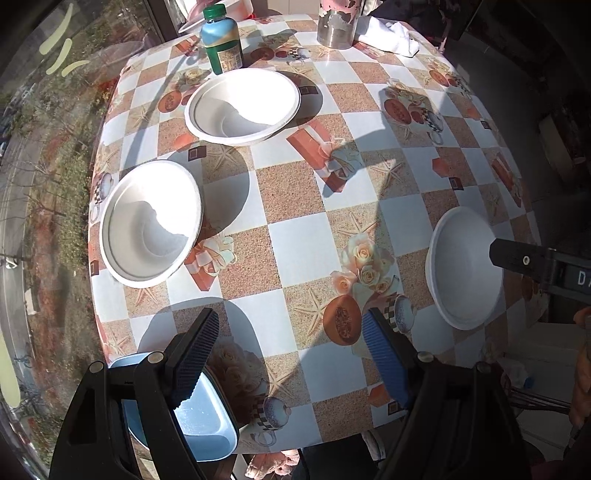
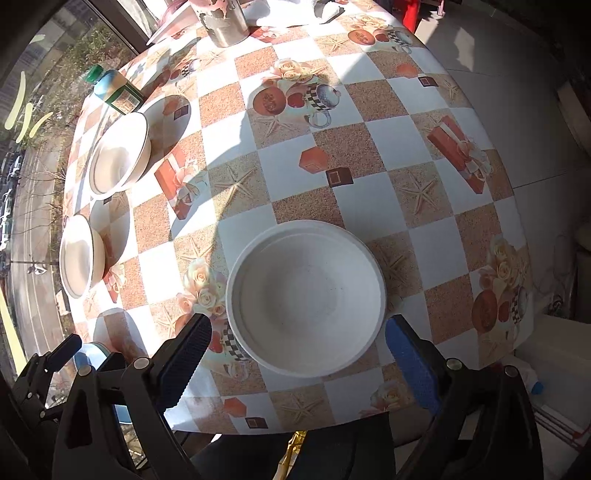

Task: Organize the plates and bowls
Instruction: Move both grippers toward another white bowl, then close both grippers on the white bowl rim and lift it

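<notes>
Three white paper bowls stand on the checked tablecloth [image 1: 303, 243]. The far bowl [image 1: 242, 106] and the left bowl [image 1: 151, 223] are near the window side; they also show in the right wrist view, far bowl [image 2: 119, 158] and left bowl [image 2: 79, 255]. The third bowl [image 1: 464, 267] [image 2: 306, 297] sits near the front right edge. A light blue dish [image 1: 199, 413] [image 2: 90, 356] lies at the front left corner. My left gripper [image 1: 291, 362] is open and empty above the table's front. My right gripper [image 2: 299, 360] is open and empty, just before the third bowl.
A green-capped bottle [image 1: 221, 40] [image 2: 117, 90] stands behind the far bowl. A metal cup [image 1: 337, 26] [image 2: 225, 22] and a white cloth [image 1: 389, 37] are at the back. A window runs along the left. The table edge drops off at the front and right.
</notes>
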`<state>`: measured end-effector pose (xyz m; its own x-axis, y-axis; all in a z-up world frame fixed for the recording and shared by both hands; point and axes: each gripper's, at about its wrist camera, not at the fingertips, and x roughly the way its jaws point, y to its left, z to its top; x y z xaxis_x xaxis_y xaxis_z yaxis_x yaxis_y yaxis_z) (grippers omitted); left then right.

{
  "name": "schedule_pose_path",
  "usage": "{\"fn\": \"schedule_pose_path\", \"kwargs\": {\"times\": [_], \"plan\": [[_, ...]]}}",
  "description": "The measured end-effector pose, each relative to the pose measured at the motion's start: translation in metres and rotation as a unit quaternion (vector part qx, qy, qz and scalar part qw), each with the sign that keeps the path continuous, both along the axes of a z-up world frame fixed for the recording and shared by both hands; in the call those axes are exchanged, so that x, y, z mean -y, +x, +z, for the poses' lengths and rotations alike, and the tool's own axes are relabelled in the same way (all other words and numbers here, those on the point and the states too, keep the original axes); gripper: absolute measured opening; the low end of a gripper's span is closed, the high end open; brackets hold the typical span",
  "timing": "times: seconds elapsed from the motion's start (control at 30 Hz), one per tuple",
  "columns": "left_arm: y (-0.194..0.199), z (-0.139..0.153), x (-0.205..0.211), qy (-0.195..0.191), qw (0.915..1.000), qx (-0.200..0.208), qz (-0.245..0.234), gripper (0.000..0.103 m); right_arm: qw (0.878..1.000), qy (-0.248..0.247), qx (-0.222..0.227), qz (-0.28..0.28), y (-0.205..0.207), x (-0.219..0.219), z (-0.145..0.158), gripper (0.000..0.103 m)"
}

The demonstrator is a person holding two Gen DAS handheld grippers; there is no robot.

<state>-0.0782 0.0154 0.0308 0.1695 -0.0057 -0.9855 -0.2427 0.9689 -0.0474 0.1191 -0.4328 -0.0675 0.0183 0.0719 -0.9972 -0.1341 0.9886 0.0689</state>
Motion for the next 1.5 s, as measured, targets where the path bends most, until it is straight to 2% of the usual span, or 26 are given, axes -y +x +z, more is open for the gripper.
{"fn": "schedule_pose_path", "kwargs": {"times": [0.17,0.3,0.53,0.67,0.93,1.2,1.23,1.27,1.3,1.33,1.4,1.47,1.5], "plan": [[0.034,0.016,-0.02,0.017,0.9992,0.018,0.032,0.083,1.0,0.003,-0.003,0.026,0.019,-0.017,0.004,0.096],[0.06,0.02,-0.051,0.04,0.9961,0.021,0.076,0.083,0.998,0.01,-0.006,0.058,0.043,-0.037,0.003,0.096],[0.107,-0.003,-0.111,0.055,0.9859,-0.006,0.158,0.083,0.991,0.008,-0.023,0.13,0.093,-0.092,-0.015,0.096],[0.133,-0.022,-0.136,0.058,0.98,-0.025,0.189,0.083,0.989,0.019,-0.026,0.146,0.124,-0.125,-0.024,0.096],[0.174,-0.059,-0.16,0.084,0.9775,-0.054,0.186,0.083,0.989,0.033,-0.038,0.139,0.174,-0.178,-0.06,0.096],[0.191,-0.092,-0.163,0.078,0.9783,-0.089,0.17,0.083,0.986,0.046,-0.062,0.148,0.188,-0.203,-0.098,0.096],[0.191,-0.095,-0.163,0.075,0.978,-0.094,0.17,0.081,0.986,0.044,-0.064,0.148,0.188,-0.204,-0.101,0.096],[0.191,-0.096,-0.162,0.066,0.9786,-0.094,0.171,0.074,0.986,0.041,-0.063,0.148,0.188,-0.204,-0.103,0.095],[0.191,-0.098,-0.161,0.055,0.9792,-0.094,0.171,0.069,0.986,0.042,-0.061,0.147,0.188,-0.204,-0.105,0.084],[0.192,-0.101,-0.159,0.045,0.9795,-0.099,0.17,0.057,0.986,0.044,-0.063,0.146,0.188,-0.203,-0.107,0.066],[0.193,-0.102,-0.154,0.028,0.9814,-0.092,0.166,0.041,0.985,0.07,-0.088,0.132,0.187,-0.2,-0.113,0.058],[0.195,-0.101,-0.144,0.021,0.9839,-0.093,0.151,0.033,0.983,0.099,-0.099,0.12,0.187,-0.198,-0.113,0.046],[0.195,-0.1,-0.138,0.019,0.9851,-0.093,0.144,0.032,0.981,0.111,-0.107,0.122,0.186,-0.199,-0.114,0.034]]}}
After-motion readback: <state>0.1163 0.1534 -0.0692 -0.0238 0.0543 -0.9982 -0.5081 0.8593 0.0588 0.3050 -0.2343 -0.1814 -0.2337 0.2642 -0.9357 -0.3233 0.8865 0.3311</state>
